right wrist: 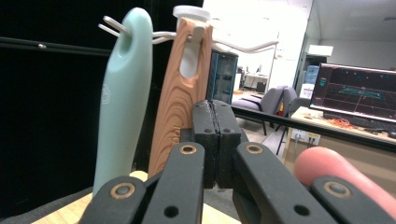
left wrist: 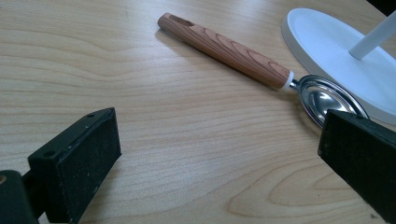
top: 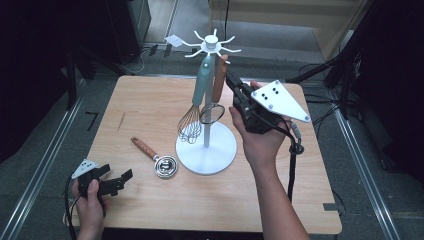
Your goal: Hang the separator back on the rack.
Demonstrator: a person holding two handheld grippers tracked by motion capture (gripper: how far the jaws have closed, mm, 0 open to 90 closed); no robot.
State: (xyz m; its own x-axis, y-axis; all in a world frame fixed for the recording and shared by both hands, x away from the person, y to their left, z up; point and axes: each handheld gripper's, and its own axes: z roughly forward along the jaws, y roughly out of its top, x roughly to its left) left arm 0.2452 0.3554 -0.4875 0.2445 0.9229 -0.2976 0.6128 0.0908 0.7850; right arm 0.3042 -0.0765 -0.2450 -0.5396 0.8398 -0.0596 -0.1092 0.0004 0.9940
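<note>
Pale wood grain covers the surface (top: pixel 150 107), which sits on grey floor with dark gear around it. On a hook of the white rack (top: pixel 207 100) near the far middle hangs the wood-handled utensil (top: pixel 218 82), its wire loop low beside the pole. The right claw (top: pixel 229 76) is raised just beside that handle, with its jaws pressed flat together and nothing between them; whether it touches the handle I cannot tell. The right gripper view looks along those closed jaws at the handle's top (right wrist: pixel 180 93), where the hook passes through the slot, a detail too small to read from above. The mint-handled whisk (top: pixel 200 95) hangs on the neighbouring hook, close on the other side.

Further out, a wood-handled scoop (top: pixel 155 156) lies flat near the rack's round base. The left gripper view shows its metal bowl (left wrist: pixel 322 95) just beside the base rim, partly behind one jaw. The left claw (top: pixel 117 181) rests low at the near left corner, jaws spread wide and empty, pointed toward the scoop.

The high view shows broad bare wood on the left half and along the near edge. The right side is tighter, with the forearm crossing it and a cable hanging near the right edge.
</note>
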